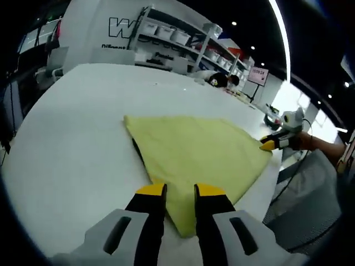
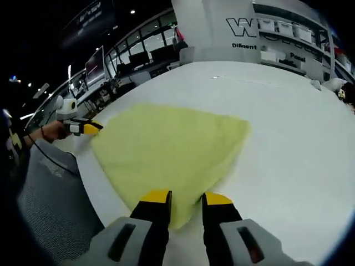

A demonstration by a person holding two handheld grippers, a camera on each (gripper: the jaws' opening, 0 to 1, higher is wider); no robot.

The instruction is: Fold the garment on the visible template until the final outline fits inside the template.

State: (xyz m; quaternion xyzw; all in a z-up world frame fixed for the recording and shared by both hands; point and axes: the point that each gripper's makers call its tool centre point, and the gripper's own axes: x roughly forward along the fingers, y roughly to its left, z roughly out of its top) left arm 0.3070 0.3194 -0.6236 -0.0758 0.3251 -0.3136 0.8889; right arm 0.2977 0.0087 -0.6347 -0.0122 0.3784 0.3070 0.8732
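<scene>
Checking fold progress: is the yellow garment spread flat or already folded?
Folded, at least partly: the yellow garment lies flat on the white table as a triangle with straight edges. How many layers, cannot tell.

"W" and "Diligent" on white wall (image 2: 222, 30)

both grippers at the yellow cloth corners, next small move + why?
Probably close both grippers on their corners. The yellow cloth lies flat on the white table; the left gripper and right gripper each stand open over a near corner, so a grip seems needed before any fold. No template outline is visible to aim at.
</scene>
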